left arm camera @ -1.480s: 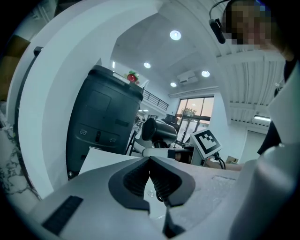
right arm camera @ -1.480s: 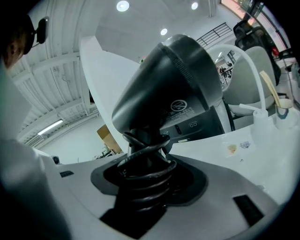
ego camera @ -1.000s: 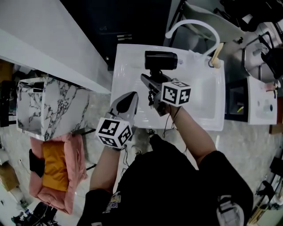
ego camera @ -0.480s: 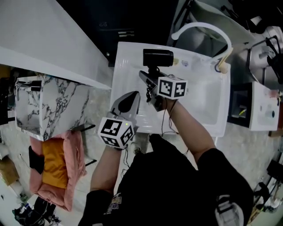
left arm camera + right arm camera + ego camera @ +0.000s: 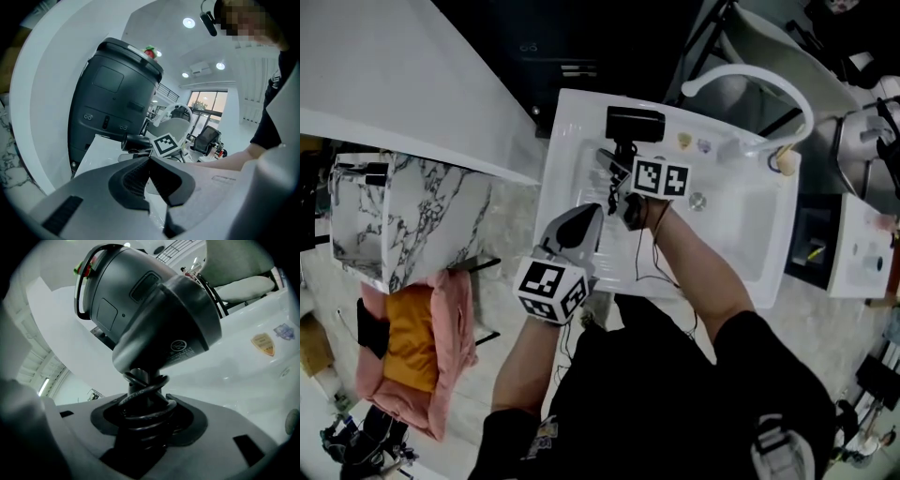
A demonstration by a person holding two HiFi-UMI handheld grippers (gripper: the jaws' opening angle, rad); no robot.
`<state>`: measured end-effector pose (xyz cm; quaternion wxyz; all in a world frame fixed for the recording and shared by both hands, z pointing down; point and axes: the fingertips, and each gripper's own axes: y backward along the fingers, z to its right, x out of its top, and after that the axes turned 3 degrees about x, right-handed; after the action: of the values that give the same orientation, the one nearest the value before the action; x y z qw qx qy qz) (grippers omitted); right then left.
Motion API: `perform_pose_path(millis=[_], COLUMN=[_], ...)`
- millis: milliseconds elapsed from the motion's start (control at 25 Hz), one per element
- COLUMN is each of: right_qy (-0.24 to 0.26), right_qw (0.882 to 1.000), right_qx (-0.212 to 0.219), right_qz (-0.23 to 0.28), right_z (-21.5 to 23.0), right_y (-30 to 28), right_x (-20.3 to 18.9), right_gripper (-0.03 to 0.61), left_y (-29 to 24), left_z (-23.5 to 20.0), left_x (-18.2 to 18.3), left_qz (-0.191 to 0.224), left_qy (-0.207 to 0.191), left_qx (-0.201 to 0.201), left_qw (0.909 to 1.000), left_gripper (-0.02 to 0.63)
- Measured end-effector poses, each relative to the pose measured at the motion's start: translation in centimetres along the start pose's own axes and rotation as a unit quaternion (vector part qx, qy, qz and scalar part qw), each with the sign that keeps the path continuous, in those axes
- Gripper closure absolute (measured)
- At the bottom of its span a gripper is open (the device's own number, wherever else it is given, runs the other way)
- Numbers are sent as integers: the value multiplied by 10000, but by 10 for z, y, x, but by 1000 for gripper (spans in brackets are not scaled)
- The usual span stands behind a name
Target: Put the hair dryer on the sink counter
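Obs.: the right gripper (image 5: 617,176) is clamped on the handle of the black, round-barrelled plastic hair dryer (image 5: 635,125). In the right gripper view the jaws pinch the handle through the black cord coiled round it (image 5: 144,405), with the barrel (image 5: 154,319) standing up beyond them. The dryer sits over the rear left part of the white, glossy sink counter (image 5: 567,164), left of the basin drain and well left of the white curved faucet (image 5: 750,77). We cannot tell from any view whether its underside touches the white surface (image 5: 225,369) or hangs just above it. The left gripper (image 5: 577,223) is at the counter's front left edge, apart from the dryer. In its own view the jaws (image 5: 150,161) are pressed together with nothing between them, and the dryer (image 5: 137,140) shows small beyond them. Progress, as we judge it: pickup and carry look done and the dryer is at its destination. Left to do are settling it so it rests stably, letting go of the handle, and drawing the right gripper clear without snagging the cord.
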<state>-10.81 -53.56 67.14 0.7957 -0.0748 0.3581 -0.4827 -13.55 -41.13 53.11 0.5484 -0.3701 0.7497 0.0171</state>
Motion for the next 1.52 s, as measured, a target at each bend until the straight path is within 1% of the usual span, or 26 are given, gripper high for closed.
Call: perform_pose_path(millis=[240,440,560,960,1120,1200,1280,1520], right_qy=[-274,-594,-701,-524,-468,-469,-463,-358], right_qw=[9994,9979,9971,9983,9985,9984,9984,9982], right_qx=[-45,-27,-33,-76,-205,-290,-323,-475], right_qz=[-194,-262,-290,-229,-209,-158,-85,61], right_z=[16,24,28,30,35,39,40,40], right_y=[-23,-37,-43,-53,-51,-50,-48,-30], right_x=[-9,-17,-20,-20,-21,-19,-16,-13], right_gripper=[350,350,348,344,339,318,271,250], left_y=[3,8,10,16,20,22,25,38], left_z=[-5,-10,-12,-13,-12,-11,-11,-7], left_x=[-5,-12,-16,-21,-20,-21,-22,-23], left_qz=[-60,-108,-132,-159,-149,-140,-132,-61], left_qy=[66,114,163,205,210,214,214,214], left_qx=[111,199,233,268,299,302,297,260], left_qw=[9999,9997,9995,9993,9992,9992,9992,9994], left_gripper=[611,611,611,611,611,611,611,611])
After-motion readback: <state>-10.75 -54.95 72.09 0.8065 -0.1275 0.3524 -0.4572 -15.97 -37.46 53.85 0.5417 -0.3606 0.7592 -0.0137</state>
